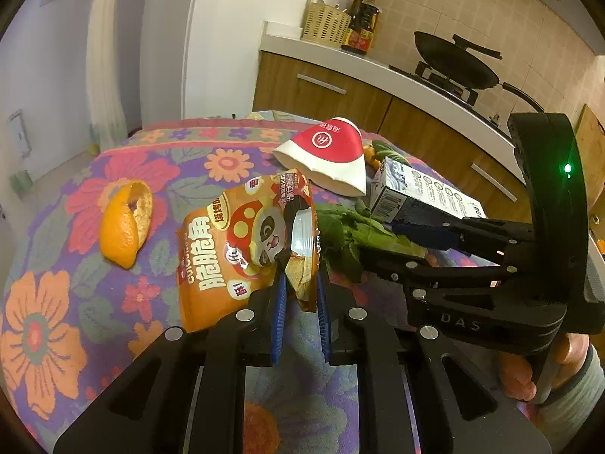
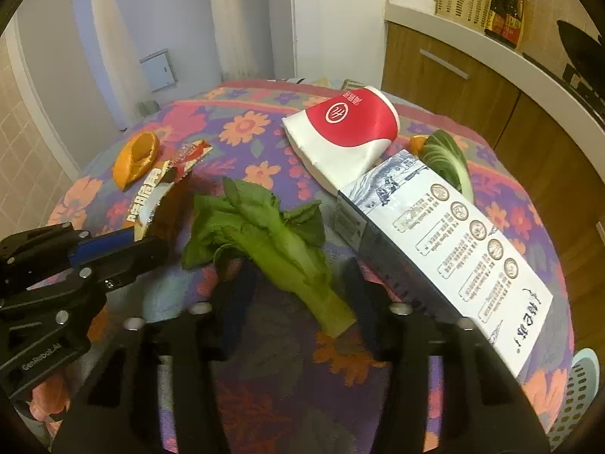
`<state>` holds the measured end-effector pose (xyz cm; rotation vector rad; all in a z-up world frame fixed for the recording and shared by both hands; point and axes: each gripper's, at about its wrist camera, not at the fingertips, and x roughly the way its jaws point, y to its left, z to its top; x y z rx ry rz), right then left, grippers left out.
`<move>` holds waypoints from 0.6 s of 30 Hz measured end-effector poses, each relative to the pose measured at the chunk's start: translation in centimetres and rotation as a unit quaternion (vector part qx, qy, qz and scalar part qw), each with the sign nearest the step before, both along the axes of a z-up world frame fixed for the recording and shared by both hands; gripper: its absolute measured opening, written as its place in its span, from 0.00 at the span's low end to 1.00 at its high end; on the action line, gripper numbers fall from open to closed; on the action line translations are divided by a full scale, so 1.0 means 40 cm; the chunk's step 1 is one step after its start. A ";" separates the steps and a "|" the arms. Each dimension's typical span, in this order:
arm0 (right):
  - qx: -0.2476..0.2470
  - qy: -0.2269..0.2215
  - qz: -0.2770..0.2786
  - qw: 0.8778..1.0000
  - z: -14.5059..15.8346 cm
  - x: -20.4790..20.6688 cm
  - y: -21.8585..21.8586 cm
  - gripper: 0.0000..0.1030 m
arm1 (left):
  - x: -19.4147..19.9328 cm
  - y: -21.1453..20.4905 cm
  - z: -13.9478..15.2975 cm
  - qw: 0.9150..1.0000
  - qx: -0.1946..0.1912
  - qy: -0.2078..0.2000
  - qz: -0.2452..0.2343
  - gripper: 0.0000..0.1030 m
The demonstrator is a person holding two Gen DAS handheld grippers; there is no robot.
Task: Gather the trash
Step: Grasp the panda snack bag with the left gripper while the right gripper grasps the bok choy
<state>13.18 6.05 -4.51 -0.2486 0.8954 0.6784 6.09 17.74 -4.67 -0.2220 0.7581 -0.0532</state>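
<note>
The left gripper (image 1: 300, 295) pinches the snack bag (image 1: 242, 249) by its edge, lifted over the floral table (image 1: 49, 325). The right gripper (image 2: 298, 283) is spread wide around the greens (image 2: 272, 238) — not touching, beside the carton (image 2: 446, 234) and cup (image 2: 348, 132).

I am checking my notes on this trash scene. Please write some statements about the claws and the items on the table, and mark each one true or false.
1. The left claw is shut on the snack bag. True.
2. The right claw grips the leafy vegetable. False: it is open, its fingers on either side of the stalk.
3. The paper cup stands upright. False: it lies on its side, crushed.
4. The orange peel lies on the flowered cloth. True.
</note>
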 end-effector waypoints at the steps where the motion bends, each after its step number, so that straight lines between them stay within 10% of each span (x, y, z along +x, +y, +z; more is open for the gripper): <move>1: -0.001 -0.003 0.002 1.000 0.001 -0.003 0.001 0.35 | -0.001 0.000 0.000 1.000 -0.002 0.000 0.000 0.13; 18: 0.072 -0.050 -0.050 0.995 0.080 -0.187 -0.257 0.27 | -0.050 -0.084 0.070 0.999 -0.007 -0.041 -0.032 0.12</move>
